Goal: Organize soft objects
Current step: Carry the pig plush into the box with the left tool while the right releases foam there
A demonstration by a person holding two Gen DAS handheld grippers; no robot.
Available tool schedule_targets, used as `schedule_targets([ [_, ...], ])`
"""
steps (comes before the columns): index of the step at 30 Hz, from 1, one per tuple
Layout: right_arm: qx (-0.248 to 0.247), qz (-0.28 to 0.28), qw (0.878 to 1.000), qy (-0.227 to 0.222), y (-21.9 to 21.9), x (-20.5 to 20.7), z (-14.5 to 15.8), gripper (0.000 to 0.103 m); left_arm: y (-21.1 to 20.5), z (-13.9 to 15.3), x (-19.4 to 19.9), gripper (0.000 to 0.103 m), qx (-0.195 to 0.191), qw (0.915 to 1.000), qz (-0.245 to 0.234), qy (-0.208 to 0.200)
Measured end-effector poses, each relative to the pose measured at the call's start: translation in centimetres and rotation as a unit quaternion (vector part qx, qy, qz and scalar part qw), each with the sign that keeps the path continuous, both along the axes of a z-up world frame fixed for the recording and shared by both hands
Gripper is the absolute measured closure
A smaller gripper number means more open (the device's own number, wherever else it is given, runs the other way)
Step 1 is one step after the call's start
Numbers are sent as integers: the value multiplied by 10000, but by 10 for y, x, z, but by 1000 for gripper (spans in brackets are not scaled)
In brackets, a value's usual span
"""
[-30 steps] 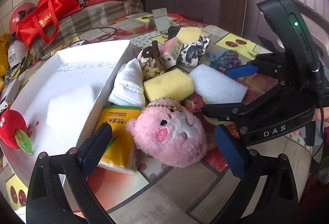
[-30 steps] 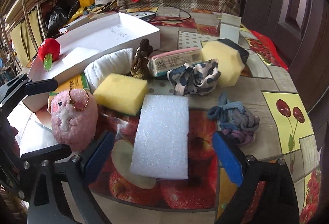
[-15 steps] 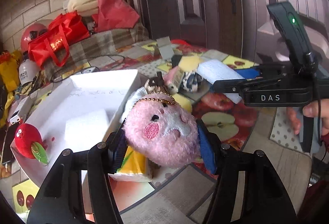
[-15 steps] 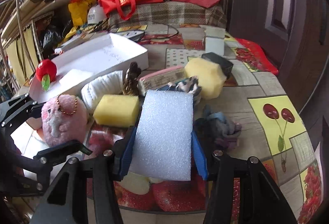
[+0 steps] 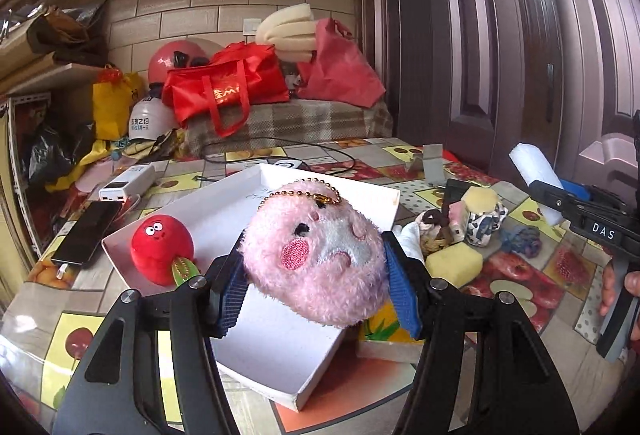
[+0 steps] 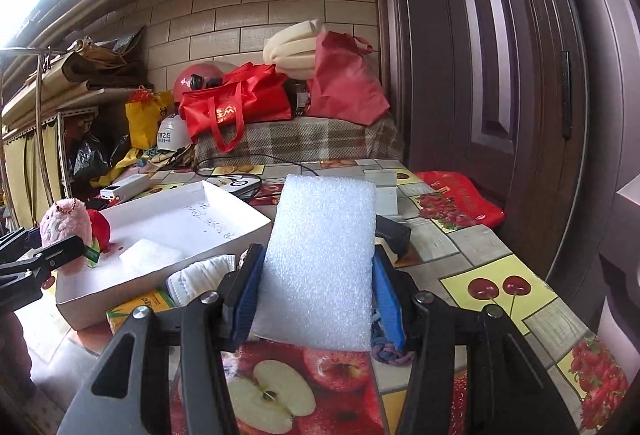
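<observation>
My left gripper [image 5: 318,289] is shut on a pink plush toy [image 5: 316,255] with a gold bead chain, lifted over the near end of the white tray [image 5: 280,367]. A red plush apple [image 5: 162,247] lies in that tray. My right gripper [image 6: 316,293] is shut on a white foam sheet [image 6: 320,259], raised and tilted above the table. From the left wrist view the right gripper [image 5: 560,191] shows at the right edge with the foam sheet [image 5: 534,169]. The right wrist view shows the pink plush toy [image 6: 64,221] at the far left, and a white foam block [image 6: 150,255] in the tray [image 6: 132,287].
On the fruit-print table lie a yellow sponge [image 5: 454,263], a white mask [image 6: 200,277], a tissue pack [image 5: 384,331], patterned cloth [image 5: 484,223], a blue-grey rag [image 5: 524,239], a phone [image 5: 86,231] and a power bank [image 5: 128,183]. Red bags [image 6: 236,105] and helmets sit behind.
Both grippers closed, the left on the pink plush toy and the right on the white foam sheet, and lifted them off the table. The left one carried the toy over the tray.
</observation>
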State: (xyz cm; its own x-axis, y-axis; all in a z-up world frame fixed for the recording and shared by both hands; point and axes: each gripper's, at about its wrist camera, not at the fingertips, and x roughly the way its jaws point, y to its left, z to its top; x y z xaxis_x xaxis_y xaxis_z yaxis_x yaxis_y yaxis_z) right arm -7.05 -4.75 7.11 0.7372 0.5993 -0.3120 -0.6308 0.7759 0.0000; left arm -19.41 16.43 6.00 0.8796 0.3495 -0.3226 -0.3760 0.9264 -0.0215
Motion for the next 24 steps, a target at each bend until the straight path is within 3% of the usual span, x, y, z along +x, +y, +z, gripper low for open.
schedule_targets([
  [9, -104, 323, 9994, 112, 26, -4, -4, 51, 4, -2, -1, 41, 76, 9999, 113, -21],
  [15, -308, 531, 9979, 208, 54, -1, -14, 51, 26, -4, 5, 41, 167, 9989, 438, -3],
  [24, -410, 832, 9956, -161, 93, -6, -13, 51, 58, -7, 21, 40, 128, 9966, 807, 113],
])
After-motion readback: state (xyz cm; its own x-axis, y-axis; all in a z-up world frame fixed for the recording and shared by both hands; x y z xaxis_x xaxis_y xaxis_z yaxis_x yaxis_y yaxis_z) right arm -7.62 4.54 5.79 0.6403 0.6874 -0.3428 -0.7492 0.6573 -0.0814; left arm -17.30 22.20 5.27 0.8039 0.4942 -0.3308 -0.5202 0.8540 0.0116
